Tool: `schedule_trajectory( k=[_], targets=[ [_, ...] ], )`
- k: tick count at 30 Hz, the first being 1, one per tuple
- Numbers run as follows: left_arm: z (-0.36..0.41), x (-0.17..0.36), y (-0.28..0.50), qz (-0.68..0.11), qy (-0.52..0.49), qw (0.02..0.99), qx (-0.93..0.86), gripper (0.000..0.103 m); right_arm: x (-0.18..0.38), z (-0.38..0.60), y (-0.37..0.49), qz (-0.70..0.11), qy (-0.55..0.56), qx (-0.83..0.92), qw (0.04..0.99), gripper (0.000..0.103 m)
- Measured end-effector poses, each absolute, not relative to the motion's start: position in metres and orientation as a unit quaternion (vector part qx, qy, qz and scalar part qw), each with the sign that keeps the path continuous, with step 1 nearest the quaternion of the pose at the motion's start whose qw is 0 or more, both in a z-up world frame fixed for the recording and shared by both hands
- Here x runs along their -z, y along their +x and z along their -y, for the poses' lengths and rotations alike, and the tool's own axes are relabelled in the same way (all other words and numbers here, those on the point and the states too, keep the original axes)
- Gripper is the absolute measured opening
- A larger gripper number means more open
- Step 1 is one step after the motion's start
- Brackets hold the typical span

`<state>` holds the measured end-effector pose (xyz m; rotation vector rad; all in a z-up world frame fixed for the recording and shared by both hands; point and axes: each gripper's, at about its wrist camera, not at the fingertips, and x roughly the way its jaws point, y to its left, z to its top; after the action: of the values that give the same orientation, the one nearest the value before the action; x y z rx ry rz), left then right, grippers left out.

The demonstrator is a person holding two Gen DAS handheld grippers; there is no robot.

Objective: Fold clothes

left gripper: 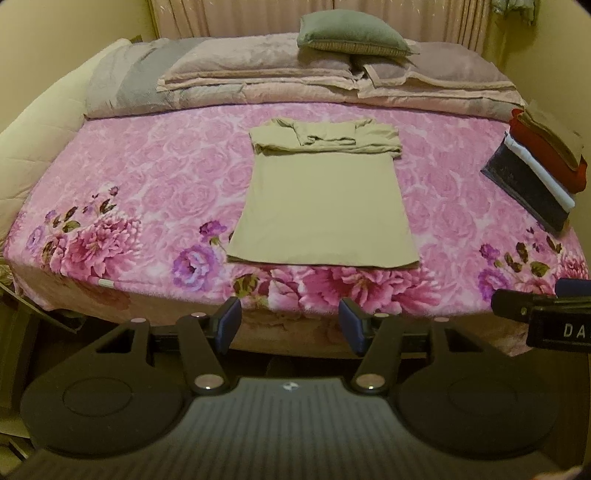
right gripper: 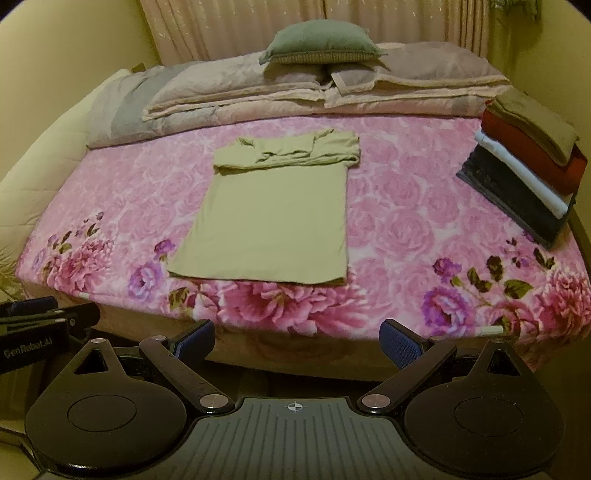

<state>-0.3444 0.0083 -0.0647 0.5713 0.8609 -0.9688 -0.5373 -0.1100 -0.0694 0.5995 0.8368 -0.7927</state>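
Observation:
A tan T-shirt (left gripper: pixel 323 206) (right gripper: pixel 269 221) lies flat on the pink flowered bedspread (left gripper: pixel 147 184) (right gripper: pixel 406 221), its sleeves and sides folded in at the far end and its hem toward me. My left gripper (left gripper: pixel 290 325) hovers open at the near bed edge, just short of the hem, nothing between its blue pads. My right gripper (right gripper: pixel 297 341) is also open and empty, near the bed edge to the right of the shirt's hem. Each gripper shows at the edge of the other's view.
A stack of folded clothes (left gripper: pixel 535 166) (right gripper: pixel 524 177), dark, white, red and brown, sits at the bed's right edge. Folded quilts (left gripper: pixel 295 85) and a green cushion (left gripper: pixel 351 33) lie along the far side below curtains. A cream padded board runs along the left.

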Motion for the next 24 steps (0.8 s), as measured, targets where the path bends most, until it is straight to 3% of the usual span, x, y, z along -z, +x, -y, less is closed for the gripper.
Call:
schedule_trajectory(
  k=[14,24],
  targets=[
    [0.051,0.095,-0.246,-0.43,0.25,0.752,0.432,0.054,0.085,0.164,-0.461,-0.406,0.281,0.369,0.787,0.098],
    [0.139,0.104,-0.149,-0.442,0.272,0.715,0.468,0.054,0.099,0.254,-0.422,-0.367,0.385,0.42,0.735,0.098]
  ],
)
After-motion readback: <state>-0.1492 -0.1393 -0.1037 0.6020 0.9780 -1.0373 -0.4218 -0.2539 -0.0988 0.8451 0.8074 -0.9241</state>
